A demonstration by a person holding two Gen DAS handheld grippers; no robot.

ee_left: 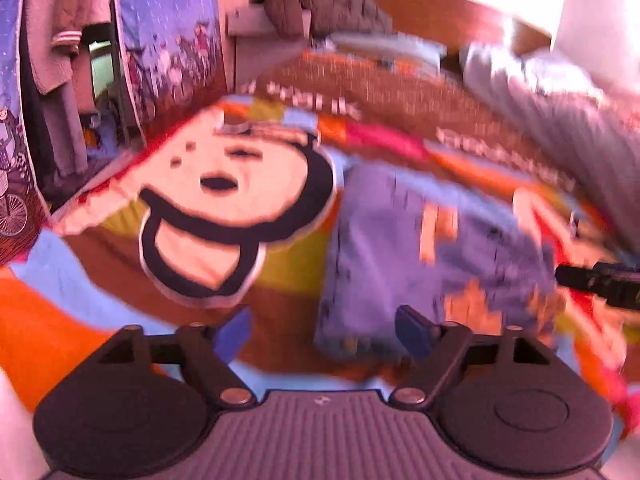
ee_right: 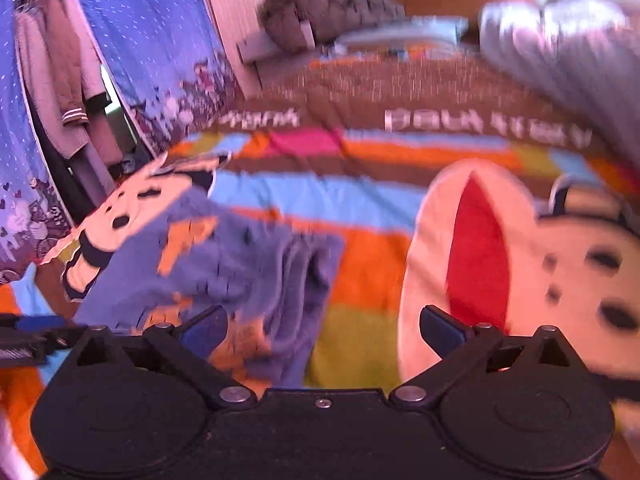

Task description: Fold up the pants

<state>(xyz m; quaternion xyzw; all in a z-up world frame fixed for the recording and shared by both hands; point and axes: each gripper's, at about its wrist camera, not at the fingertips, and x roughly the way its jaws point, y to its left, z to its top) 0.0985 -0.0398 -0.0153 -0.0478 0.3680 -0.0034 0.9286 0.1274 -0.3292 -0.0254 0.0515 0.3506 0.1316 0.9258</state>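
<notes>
Nearest the left wrist camera, the left tool is seen with its fingers spread apart and nothing between them. Beyond it the blue jeans lie bunched on the striped bedspread, beside a cartoon monkey face (printed on the cover).

From the right wrist view, the right tool is likewise wide apart and empty, the jeans lying crumpled just ahead on the left. Folds may slump open if the denim is left unsmoothed.
</notes>
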